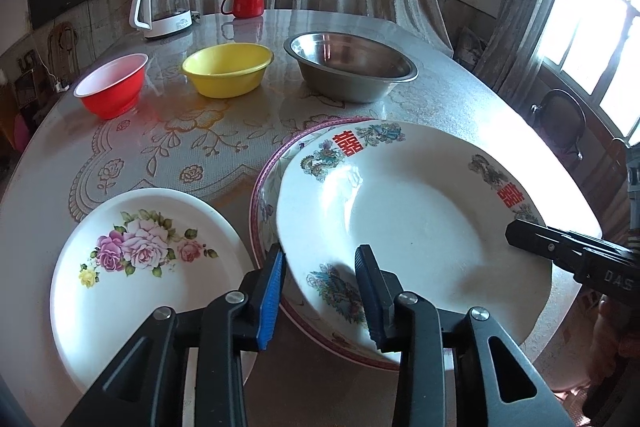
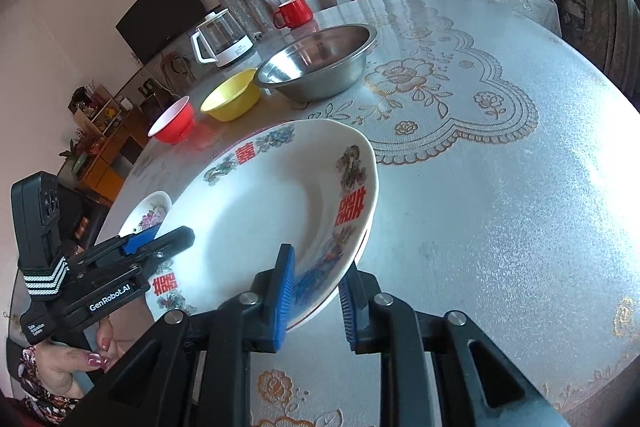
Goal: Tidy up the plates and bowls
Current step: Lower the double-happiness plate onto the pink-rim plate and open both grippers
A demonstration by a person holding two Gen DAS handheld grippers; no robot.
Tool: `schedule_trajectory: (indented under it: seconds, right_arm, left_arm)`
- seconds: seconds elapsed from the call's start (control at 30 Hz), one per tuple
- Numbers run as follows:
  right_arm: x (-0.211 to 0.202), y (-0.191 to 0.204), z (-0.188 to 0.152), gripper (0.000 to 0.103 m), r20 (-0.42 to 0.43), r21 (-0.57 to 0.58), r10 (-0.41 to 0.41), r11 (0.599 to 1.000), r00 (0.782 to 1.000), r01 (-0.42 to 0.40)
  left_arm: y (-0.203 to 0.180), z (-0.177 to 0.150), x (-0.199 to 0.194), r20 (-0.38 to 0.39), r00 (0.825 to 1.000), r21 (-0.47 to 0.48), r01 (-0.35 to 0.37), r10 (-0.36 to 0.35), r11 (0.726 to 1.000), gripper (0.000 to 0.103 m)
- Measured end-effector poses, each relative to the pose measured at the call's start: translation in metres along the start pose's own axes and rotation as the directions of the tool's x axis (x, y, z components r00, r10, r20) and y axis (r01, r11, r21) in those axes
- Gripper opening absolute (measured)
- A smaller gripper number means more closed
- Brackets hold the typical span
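Note:
A large white plate with red characters and dragon prints (image 1: pixel 416 223) (image 2: pixel 272 211) lies on a pink-rimmed plate (image 1: pixel 264 195) beneath it. My left gripper (image 1: pixel 320 259) is open, its fingers straddling the near rim of the top plate. My right gripper (image 2: pixel 318 287) is open too, its fingers either side of the plate's other rim; it shows in the left wrist view (image 1: pixel 568 251). A smaller rose-printed plate (image 1: pixel 148 275) (image 2: pixel 150 213) lies to the left. A red bowl (image 1: pixel 112 85), a yellow bowl (image 1: pixel 226 69) and a steel bowl (image 1: pixel 352 65) stand in a row behind.
A glass kettle (image 1: pixel 164 5) and a red mug (image 1: pixel 246 3) stand at the table's far edge by the curtain. The round table (image 2: pixel 500 187) has a floral cover. A chair (image 1: pixel 560 119) stands by the window at right.

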State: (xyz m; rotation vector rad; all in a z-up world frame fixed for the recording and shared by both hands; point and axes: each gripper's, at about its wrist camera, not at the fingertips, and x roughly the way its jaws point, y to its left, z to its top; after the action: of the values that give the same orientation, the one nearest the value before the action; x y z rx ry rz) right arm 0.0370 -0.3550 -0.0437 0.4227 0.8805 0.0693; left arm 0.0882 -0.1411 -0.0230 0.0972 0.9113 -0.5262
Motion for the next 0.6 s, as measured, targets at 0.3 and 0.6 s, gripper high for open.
schedule_trajectory:
  seconds: [0.3,0.6]
  right_arm:
    - [0.014,0.003,-0.001,0.019,-0.023,0.012,0.026,1.000,0.999,-0.026]
    - [0.004,0.012,-0.007,0.022,-0.013,0.009,-0.022,1.000,1.000,0.023]
  left_arm:
    - [-0.002,-0.003,-0.015,0.053,0.998,0.046,-0.045,0.042,0.998,0.039]
    - [0.001,-0.006,-0.019,0.065,0.998,0.046,-0.019,0.016,0.999,0.042]
